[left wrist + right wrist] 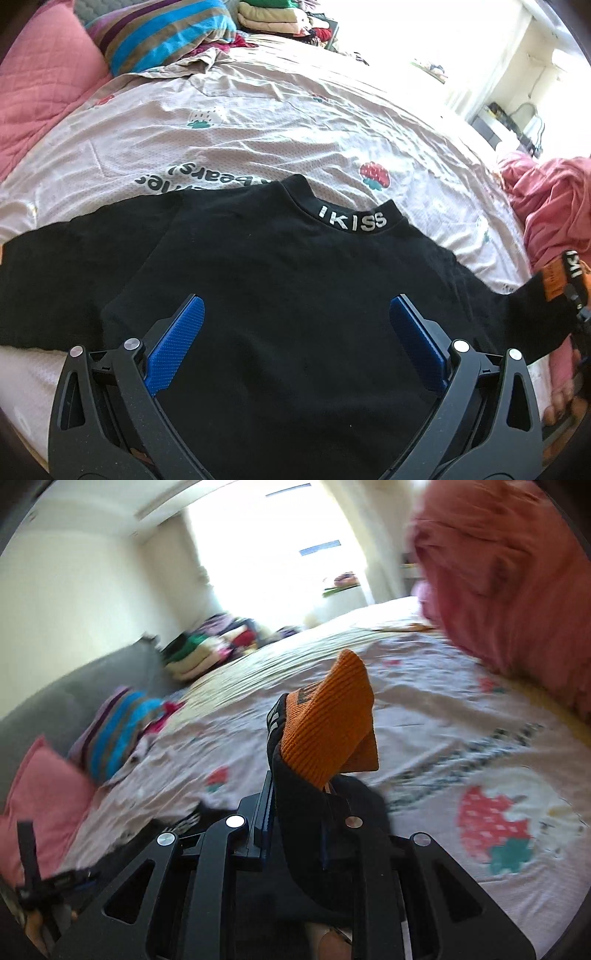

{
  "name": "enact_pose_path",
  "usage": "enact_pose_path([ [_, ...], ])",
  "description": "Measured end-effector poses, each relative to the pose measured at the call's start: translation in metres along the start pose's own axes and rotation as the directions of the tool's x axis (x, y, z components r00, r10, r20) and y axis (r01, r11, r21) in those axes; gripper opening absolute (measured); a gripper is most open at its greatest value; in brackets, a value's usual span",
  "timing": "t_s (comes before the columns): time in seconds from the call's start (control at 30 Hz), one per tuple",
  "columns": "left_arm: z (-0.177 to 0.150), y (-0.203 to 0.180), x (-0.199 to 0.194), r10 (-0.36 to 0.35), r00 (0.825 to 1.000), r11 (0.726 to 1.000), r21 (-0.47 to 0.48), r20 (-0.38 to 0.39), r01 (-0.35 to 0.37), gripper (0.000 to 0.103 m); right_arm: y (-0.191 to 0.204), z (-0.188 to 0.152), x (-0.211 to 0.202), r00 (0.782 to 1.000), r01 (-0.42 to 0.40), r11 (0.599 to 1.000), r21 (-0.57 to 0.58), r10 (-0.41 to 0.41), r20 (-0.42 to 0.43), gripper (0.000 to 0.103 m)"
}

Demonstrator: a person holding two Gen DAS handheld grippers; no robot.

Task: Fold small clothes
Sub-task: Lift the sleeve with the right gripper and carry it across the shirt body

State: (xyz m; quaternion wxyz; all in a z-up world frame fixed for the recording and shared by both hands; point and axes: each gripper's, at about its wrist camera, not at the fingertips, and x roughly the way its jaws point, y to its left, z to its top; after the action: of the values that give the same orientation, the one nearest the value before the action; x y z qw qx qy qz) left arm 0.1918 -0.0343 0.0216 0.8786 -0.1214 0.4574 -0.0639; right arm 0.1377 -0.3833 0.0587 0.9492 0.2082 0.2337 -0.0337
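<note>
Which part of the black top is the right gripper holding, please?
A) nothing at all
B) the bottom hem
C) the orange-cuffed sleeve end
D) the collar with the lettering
C: in the right wrist view the right gripper is shut on the sleeve end, with its orange cuff sticking up beyond the fingers.

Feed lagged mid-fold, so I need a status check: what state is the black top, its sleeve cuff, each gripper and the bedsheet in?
Black top: spread flat on the bed, collar away from the camera, not yet folded.
Orange cuff: lifted off the bed, pinched in the right gripper.
Right gripper: shut on the sleeve end.
Left gripper: open, above the top's body, holding nothing.
Bedsheet: wrinkled.
</note>
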Motion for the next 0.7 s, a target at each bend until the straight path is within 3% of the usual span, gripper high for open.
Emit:
enact_pose_path([
  [0.33,-0.004,0.021,-0.011,-0.085,0.996,0.994,-0.069,-0.001,0.084,0.094,0.1,-0.038,0.033,0.99,-0.099,0.971,-0.218,0.075,-0.116,0.018],
  [0.7,-0.005,0.037,-0.012,-0.177,0.984,0.977,-0.116,0.022,0.179,0.094,0.15,-0.078,0.06,0.979,-0.141,0.923,-0.359,0.075,-0.19,0.02],
])
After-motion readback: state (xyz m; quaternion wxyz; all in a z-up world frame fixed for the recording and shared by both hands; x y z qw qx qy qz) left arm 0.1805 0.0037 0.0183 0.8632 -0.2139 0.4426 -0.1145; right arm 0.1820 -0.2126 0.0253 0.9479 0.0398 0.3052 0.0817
